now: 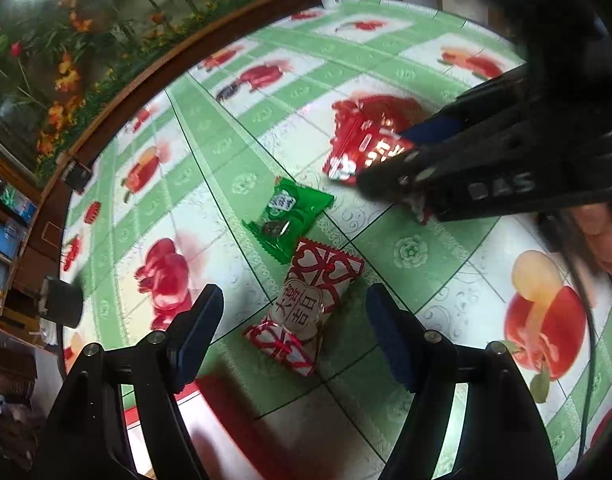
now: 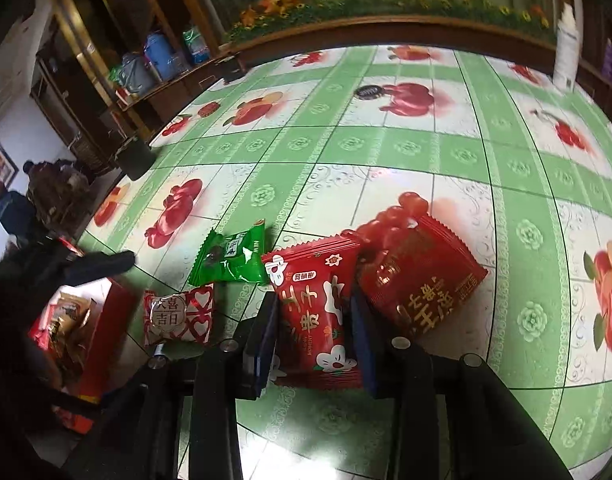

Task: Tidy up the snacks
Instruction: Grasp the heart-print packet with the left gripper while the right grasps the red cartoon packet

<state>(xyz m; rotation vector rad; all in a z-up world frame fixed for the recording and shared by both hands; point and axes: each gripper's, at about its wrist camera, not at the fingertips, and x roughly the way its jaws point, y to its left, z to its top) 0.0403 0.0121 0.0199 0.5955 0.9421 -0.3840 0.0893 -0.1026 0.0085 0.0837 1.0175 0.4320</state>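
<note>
My left gripper (image 1: 294,300) is open and straddles a white packet with red hearts (image 1: 306,304) that lies flat on the tablecloth; neither pad touches it. A green packet (image 1: 288,216) lies just beyond it. My right gripper (image 2: 314,304) is shut on a red packet with white flowers (image 2: 318,320), one pad pressing on each side. Overlapping that packet on the right is a darker red packet (image 2: 418,276). The green packet (image 2: 232,258) and the white packet (image 2: 178,314) lie to its left. In the left wrist view the right gripper (image 1: 390,152) reaches in from the right over the red packet (image 1: 358,140).
A red box (image 2: 106,320) holding several snacks stands at the table's left edge. The green checked fruit tablecloth (image 2: 386,148) stretches away beyond the packets. A white bottle (image 2: 566,52) stands at the far right, a dark cylinder (image 2: 136,160) at the left edge. A person (image 2: 14,208) stands in the background.
</note>
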